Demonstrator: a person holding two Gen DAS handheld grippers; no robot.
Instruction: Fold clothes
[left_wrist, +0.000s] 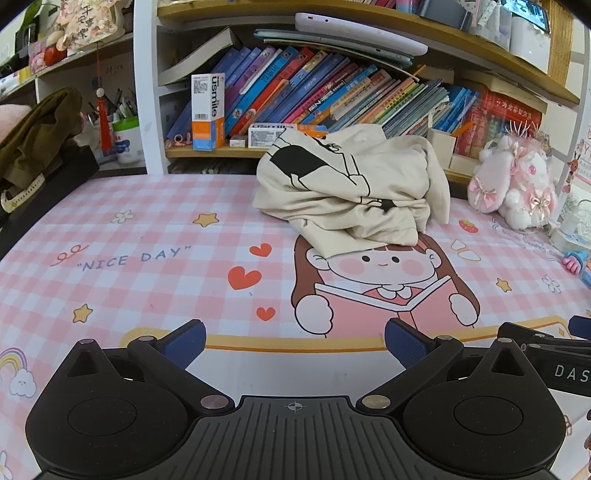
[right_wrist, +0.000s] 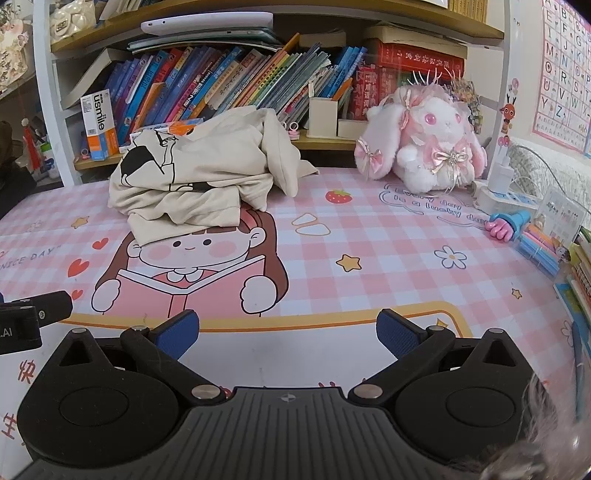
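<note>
One cream garment (left_wrist: 351, 192) lies crumpled beyond two wide-open grippers.

One cream garment (left_wrist: 351, 188) is lying in a crumpled heap at the centre of the tabletop (left_wrist: 147, 229). One pink plush rabbit (right_wrist: 424, 144) is sitting at the upper right. Two grippers are showing: the left gripper (left_wrist: 295, 345) and the right gripper (right_wrist: 288, 334), each spreading two blue pads with nothing between them. One tall toothpaste box (left_wrist: 207, 110) is standing on the shelf at the upper left. One white power strip (right_wrist: 506, 197) is lying at the right edge. The books are too many to count.
</note>
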